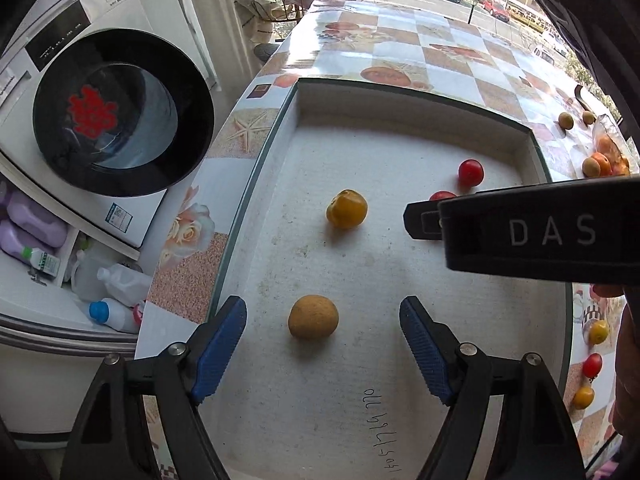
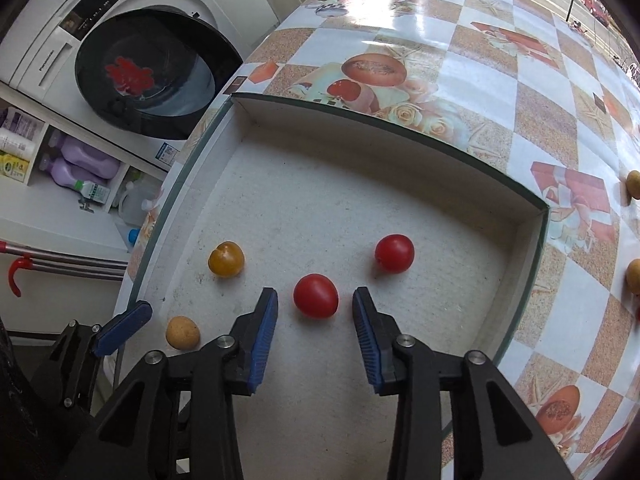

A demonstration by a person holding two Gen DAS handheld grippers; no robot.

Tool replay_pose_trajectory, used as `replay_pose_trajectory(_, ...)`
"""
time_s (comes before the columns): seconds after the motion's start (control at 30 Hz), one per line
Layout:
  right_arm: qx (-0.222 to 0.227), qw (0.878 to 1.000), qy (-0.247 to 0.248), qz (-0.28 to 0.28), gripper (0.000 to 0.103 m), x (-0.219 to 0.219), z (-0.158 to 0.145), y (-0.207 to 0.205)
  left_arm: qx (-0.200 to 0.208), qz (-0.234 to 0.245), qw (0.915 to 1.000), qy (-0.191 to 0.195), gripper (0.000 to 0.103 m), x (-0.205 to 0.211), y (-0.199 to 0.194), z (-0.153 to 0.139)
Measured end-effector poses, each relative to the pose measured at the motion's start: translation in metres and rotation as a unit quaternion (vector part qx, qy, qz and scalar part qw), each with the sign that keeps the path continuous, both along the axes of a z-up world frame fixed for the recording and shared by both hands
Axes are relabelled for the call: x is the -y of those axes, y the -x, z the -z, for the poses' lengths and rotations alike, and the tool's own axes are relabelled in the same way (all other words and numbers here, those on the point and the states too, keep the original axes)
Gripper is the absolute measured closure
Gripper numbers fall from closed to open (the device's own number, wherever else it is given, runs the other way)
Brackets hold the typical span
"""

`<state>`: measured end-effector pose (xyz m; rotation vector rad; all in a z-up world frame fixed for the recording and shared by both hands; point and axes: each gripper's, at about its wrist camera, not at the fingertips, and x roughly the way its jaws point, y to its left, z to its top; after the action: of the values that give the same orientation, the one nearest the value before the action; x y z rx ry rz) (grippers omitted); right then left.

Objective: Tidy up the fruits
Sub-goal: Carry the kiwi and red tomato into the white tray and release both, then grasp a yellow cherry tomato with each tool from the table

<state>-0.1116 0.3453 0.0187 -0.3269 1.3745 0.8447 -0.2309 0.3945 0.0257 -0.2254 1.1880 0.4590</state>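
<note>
- The red tomato [image 2: 315, 295] lies on the floor of the shallow tray [image 2: 532, 236], between the pads of the right gripper [image 2: 315, 322] and clear of both. It is smooth, glossy and slightly egg-shaped, its long axis running roughly across the view.
- The right gripper has its jaws apart, holding nothing; the pads are blue and ribbed on black arms.
- A second red tomato [image 2: 394, 253], also smooth and near-round, rests just beyond and to the right, apart from the first.
- The tan fruit [image 1: 313, 317] is matt, rough-skinned and near-spherical with no clear long axis. It sits on the tray floor between the fingers of the left gripper [image 1: 322, 330], touching neither.
- The left gripper stands wide and empty.
- An orange-yellow fruit [image 1: 347, 208], glossy with a dimpled top, lies farther along the tray.
- The tray is white, rectangular, with low walls and a grainy floor bearing handwritten marks.
- The tray rests on the table [image 2: 460, 60], covered by a glossy checked cloth with printed flowers; more small fruits [image 1: 566, 121] lie on it beyond the tray.
- A white washing machine [image 1: 120, 112] with a round dark door stands to the left of the table.
</note>
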Motion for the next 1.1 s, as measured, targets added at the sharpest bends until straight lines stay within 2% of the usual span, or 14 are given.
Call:
replay_pose_trajectory(0.03,0.003,1.0,-0.002,0.003,0.026,0.001,-0.002,0.0,-0.003,0.001,1.0,0.002,0.023,0.0,-0.001,0.001)
replay_pose_trajectory(0.13,-0.009,1.0,-0.026,0.014,0.024,0.001,-0.008,-0.002,-0.004,0.001,1.0,0.008,0.023,-0.001,0.0,0.0)
replay_pose_trajectory(0.4,0.007,0.996,-0.054,0.069,0.023,0.042,-0.035,-0.017,-0.007,0.032,0.9994,0.006,0.023,0.017,-0.011,-0.013)
replay_pose_trajectory(0.6,0.024,0.99,-0.053,0.128,0.023,0.106,-0.048,-0.03,-0.002,0.083,0.9966,0.002,0.023,0.051,-0.03,-0.027)
replay_pose_trajectory(0.8,0.038,0.978,-0.025,0.203,0.023,0.189,-0.052,-0.038,-0.006,0.137,0.9905,-0.007,0.023,0.094,-0.049,-0.038)
replay_pose_trajectory(0.97,0.054,0.967,0.017,0.248,0.023,0.257,-0.05,-0.028,0.001,0.182,0.9832,0.008,0.023,0.13,-0.06,-0.047)
replay_pose_trajectory(1.1,0.038,0.961,0.041,0.272,0.023,0.302,-0.04,-0.012,-0.007,0.217,0.9757,0.026,0.023,0.163,-0.067,-0.043)
